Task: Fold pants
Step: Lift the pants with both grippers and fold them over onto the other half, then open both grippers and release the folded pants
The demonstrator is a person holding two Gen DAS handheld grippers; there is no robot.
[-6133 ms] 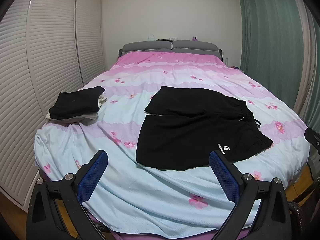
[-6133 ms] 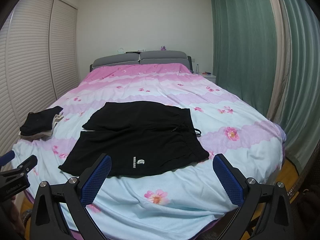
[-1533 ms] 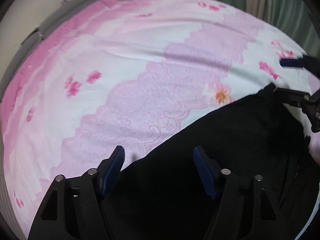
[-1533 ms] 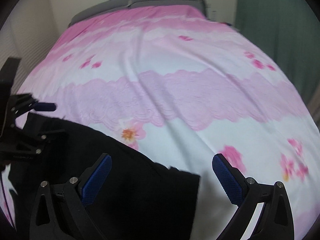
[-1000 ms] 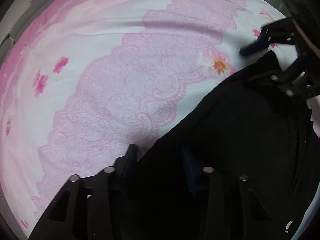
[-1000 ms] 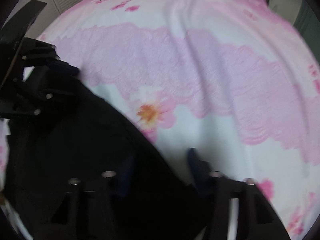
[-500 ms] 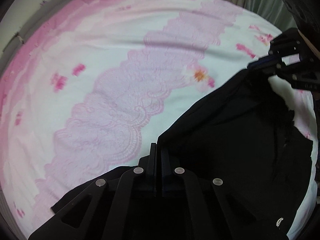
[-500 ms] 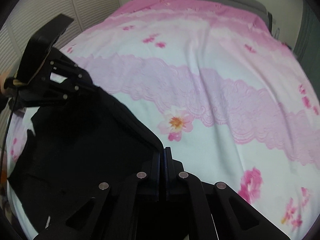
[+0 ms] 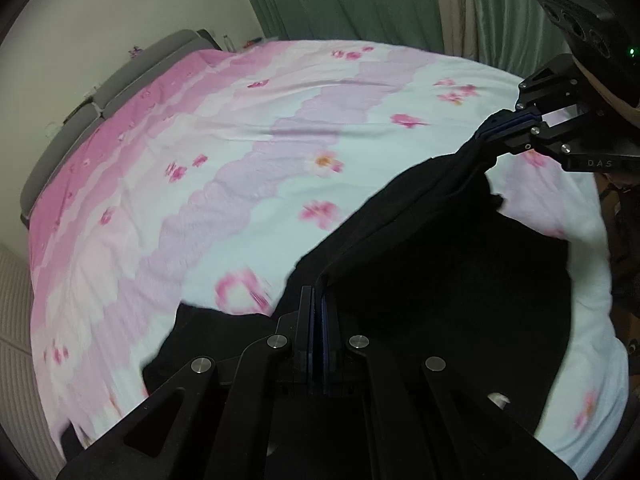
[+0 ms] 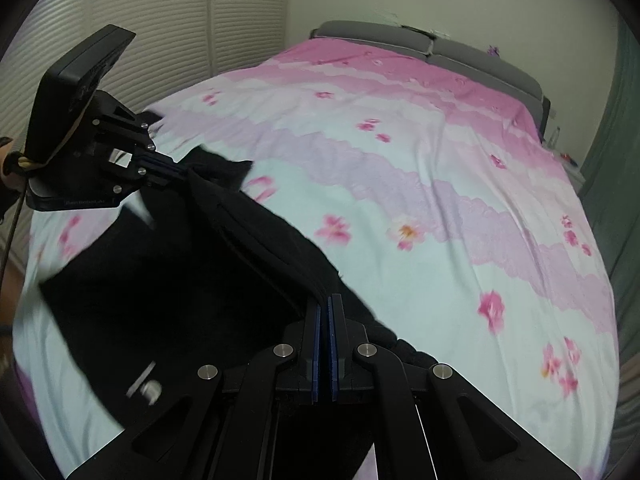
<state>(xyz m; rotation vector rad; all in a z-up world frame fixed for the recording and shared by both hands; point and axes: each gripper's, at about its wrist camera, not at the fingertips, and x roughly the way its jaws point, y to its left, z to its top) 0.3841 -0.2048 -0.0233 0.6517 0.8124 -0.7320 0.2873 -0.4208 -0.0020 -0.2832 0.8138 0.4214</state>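
Black pants (image 9: 432, 280) hang lifted over the near part of the bed (image 9: 248, 152), one edge stretched taut between the two grippers. Left gripper (image 9: 315, 304) clamped on one end of that edge; right gripper (image 10: 325, 312) clamped on the other. Risk: thin pinch near the hem could slip under tension, or slack layers could bunch, skewing the fold.

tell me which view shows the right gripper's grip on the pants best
The left wrist view: it shows the right gripper side-on, shut on the black pants edge. The right wrist view shows only its own closed fingers from behind, fabric bunched ahead.
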